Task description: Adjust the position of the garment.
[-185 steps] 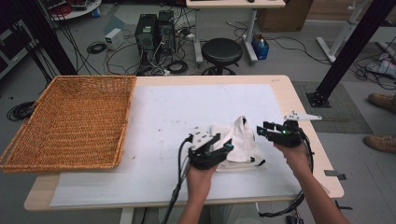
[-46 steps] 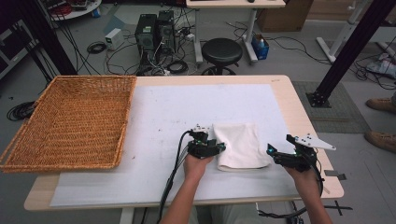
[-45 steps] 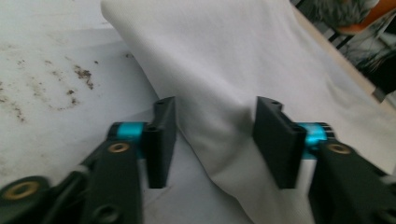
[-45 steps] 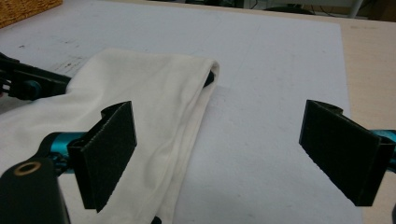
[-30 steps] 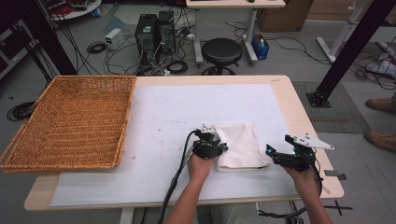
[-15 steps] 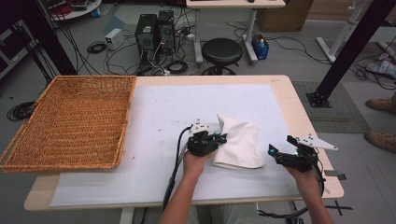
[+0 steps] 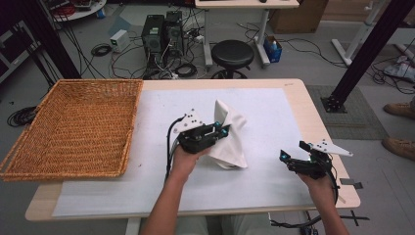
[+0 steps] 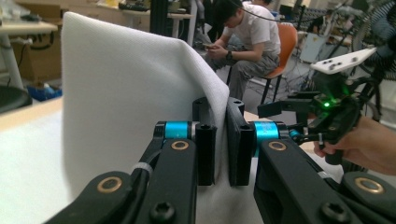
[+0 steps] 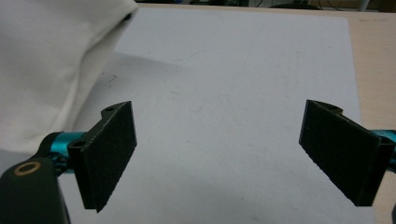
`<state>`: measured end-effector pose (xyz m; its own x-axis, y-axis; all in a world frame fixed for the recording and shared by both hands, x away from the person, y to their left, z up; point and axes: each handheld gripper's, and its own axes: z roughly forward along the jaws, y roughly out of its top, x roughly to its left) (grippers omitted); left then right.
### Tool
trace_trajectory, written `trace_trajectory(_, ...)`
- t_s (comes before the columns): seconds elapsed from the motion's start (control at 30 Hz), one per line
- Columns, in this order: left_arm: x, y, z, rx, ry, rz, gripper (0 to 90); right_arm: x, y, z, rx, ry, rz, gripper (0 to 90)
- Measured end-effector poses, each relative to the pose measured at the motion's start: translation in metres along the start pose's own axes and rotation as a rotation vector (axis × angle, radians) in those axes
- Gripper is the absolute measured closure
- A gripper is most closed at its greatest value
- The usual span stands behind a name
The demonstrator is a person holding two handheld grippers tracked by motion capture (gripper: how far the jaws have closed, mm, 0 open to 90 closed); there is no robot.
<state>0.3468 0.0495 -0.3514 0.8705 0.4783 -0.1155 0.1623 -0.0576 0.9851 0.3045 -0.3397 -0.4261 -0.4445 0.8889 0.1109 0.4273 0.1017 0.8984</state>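
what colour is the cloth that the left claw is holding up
White, a plain cloth with no pattern; the left gripper view shows it best.

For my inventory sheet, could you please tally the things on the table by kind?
White cloth: 1
Wicker basket: 1
White table mat: 1
Handheld tool: 2, left and right
Total: 5

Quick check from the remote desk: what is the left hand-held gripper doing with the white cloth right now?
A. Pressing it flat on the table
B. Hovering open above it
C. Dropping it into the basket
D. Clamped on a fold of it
D: in the left gripper view, the left hand-held gripper has its jaws shut on a fold of the white cloth.
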Motion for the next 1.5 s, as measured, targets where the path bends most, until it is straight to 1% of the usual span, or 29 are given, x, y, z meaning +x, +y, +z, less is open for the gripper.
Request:
trace_trajectory(0.03, 0.0, 0.006, -0.004, 0.009, 0.002, 0.024, 83.5, 0.001, 0.0, 0.001, -0.001, 0.002, 0.003, 10.7)
trace_trajectory(0.1, 0.002, 0.015, -0.011, 0.023, -0.012, 0.061, 83.5, 0.001, 0.001, 0.002, -0.002, 0.006, -0.003, 10.7)
trace_trajectory(0.17, 0.004, 0.025, -0.019, 0.031, -0.024, 0.084, 83.5, 0.003, 0.001, 0.004, 0.001, 0.009, 0.001, 10.7)
trace_trajectory(0.2, 0.005, 0.029, -0.023, 0.028, -0.035, 0.095, 83.5, 0.003, 0.001, 0.005, -0.001, 0.012, -0.001, 10.7)
trace_trajectory(0.23, 0.006, 0.034, -0.028, 0.023, -0.038, 0.106, 83.5, 0.003, 0.002, 0.006, 0.0, 0.013, 0.003, 10.7)
trace_trajectory(0.4, 0.012, 0.056, -0.055, -0.03, -0.096, 0.149, 83.5, 0.005, 0.004, 0.008, 0.0, 0.015, 0.011, 10.7)
trace_trajectory(0.43, 0.014, 0.06, -0.06, -0.044, -0.104, 0.155, 83.5, 0.004, 0.004, 0.009, 0.001, 0.015, 0.005, 10.7)
trace_trajectory(0.47, 0.016, 0.063, -0.066, -0.059, -0.113, 0.16, 83.5, 0.005, 0.005, 0.01, 0.001, 0.014, 0.01, 10.7)
trace_trajectory(0.5, 0.02, 0.069, -0.076, -0.086, -0.123, 0.171, 83.5, 0.005, 0.005, 0.011, 0.0, 0.015, 0.009, 10.7)
trace_trajectory(0.53, 0.022, 0.071, -0.081, -0.098, -0.13, 0.175, 83.5, 0.006, 0.006, 0.012, 0.001, 0.014, 0.01, 10.7)
trace_trajectory(0.67, 0.03, 0.078, -0.101, -0.144, -0.135, 0.194, 83.5, 0.008, 0.009, 0.013, -0.001, 0.014, 0.008, 10.7)
trace_trajectory(0.8, 0.037, 0.087, -0.125, -0.162, -0.124, 0.219, 83.5, 0.011, 0.011, 0.014, -0.003, 0.012, 0.002, 10.7)
trace_trajectory(0.9, 0.044, 0.093, -0.144, -0.173, -0.102, 0.224, 83.5, 0.013, 0.012, 0.015, 0.001, 0.01, -0.001, 10.7)
trace_trajectory(1.03, 0.055, 0.101, -0.17, -0.184, -0.086, 0.229, 83.5, 0.015, 0.014, 0.017, 0.004, 0.005, -0.005, 10.7)
trace_trajectory(1.1, 0.061, 0.102, -0.184, -0.177, -0.066, 0.231, 83.5, 0.016, 0.015, 0.019, 0.003, 0.002, -0.006, 10.7)
trace_trajectory(1.2, 0.072, 0.103, -0.207, -0.184, -0.031, 0.215, 83.5, 0.019, 0.015, 0.02, 0.005, -0.002, -0.003, 10.7)
trace_trajectory(1.27, 0.08, 0.103, -0.225, -0.189, 0.017, 0.21, 83.5, 0.02, 0.015, 0.021, -0.001, -0.003, -0.004, 10.7)
trace_trajectory(1.3, 0.082, 0.102, -0.231, -0.195, 0.031, 0.207, 83.4, 0.021, 0.016, 0.021, -0.002, -0.006, -0.004, 10.7)
trace_trajectory(1.33, 0.085, 0.101, -0.24, -0.196, 0.054, 0.207, 83.4, 0.022, 0.016, 0.021, 0.0, -0.006, -0.003, 10.7)
trace_trajectory(1.37, 0.088, 0.1, -0.248, -0.201, 0.071, 0.202, 83.4, 0.023, 0.016, 0.022, 0.001, -0.006, -0.004, 10.7)
trace_trajectory(1.4, 0.091, 0.098, -0.257, -0.199, 0.097, 0.201, 83.4, 0.023, 0.016, 0.022, 0.0, -0.003, -0.003, 10.7)
trace_trajectory(1.47, 0.099, 0.091, -0.277, -0.196, 0.16, 0.174, 83.3, 0.025, 0.017, 0.024, 0.005, -0.003, -0.005, 10.7)
trace_trajectory(1.5, 0.104, 0.085, -0.287, -0.197, 0.215, 0.155, 83.1, 0.026, 0.016, 0.025, 0.008, -0.001, -0.005, 10.7)
